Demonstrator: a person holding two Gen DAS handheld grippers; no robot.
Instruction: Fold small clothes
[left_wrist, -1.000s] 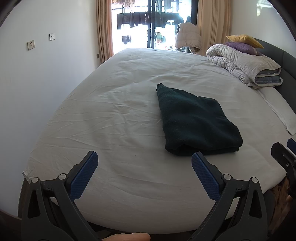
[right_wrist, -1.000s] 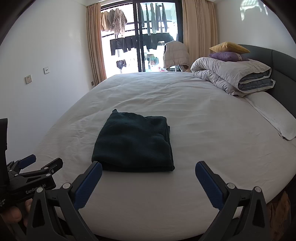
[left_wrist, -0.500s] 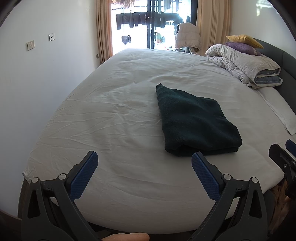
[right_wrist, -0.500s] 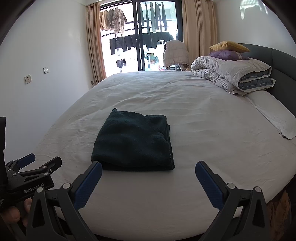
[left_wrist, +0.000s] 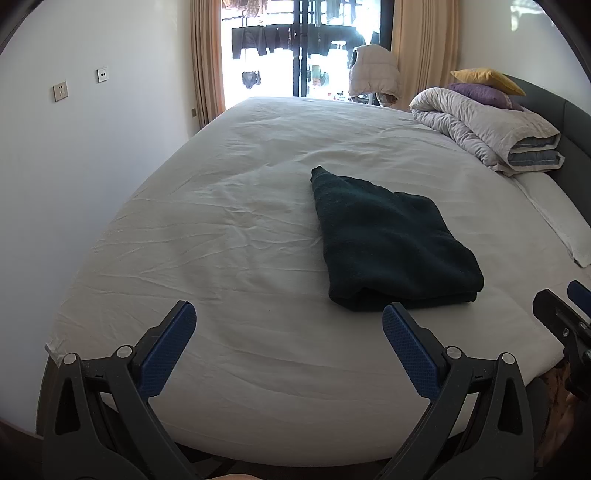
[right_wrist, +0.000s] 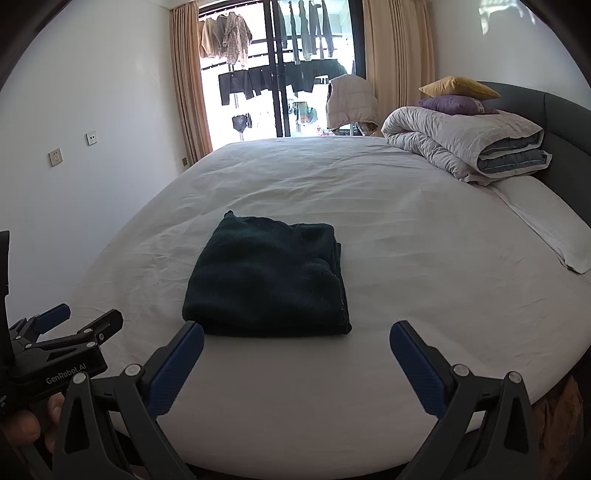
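Note:
A dark green garment (left_wrist: 391, 240) (right_wrist: 269, 277) lies folded into a neat rectangle on the white bed sheet (left_wrist: 240, 229) (right_wrist: 424, 295). My left gripper (left_wrist: 288, 332) hovers open over the near edge of the bed, to the left of the garment, with nothing between its blue pads. My right gripper (right_wrist: 295, 350) is also open and empty, held just short of the garment's near edge. The left gripper (right_wrist: 66, 325) shows at the left rim of the right wrist view, with a hand under it. The right gripper (left_wrist: 569, 310) shows at the right rim of the left wrist view.
A rolled grey duvet (right_wrist: 469, 144) with a purple and a yellow cushion sits at the head of the bed, a flat white pillow (right_wrist: 546, 229) beside it. A white wall (left_wrist: 74, 147) runs along the left. Glass doors (right_wrist: 280, 74) with hanging laundry stand beyond the bed.
Almost nothing has moved. Both grippers stay open in place, with only a slight drift of the views; the folded garment lies still.

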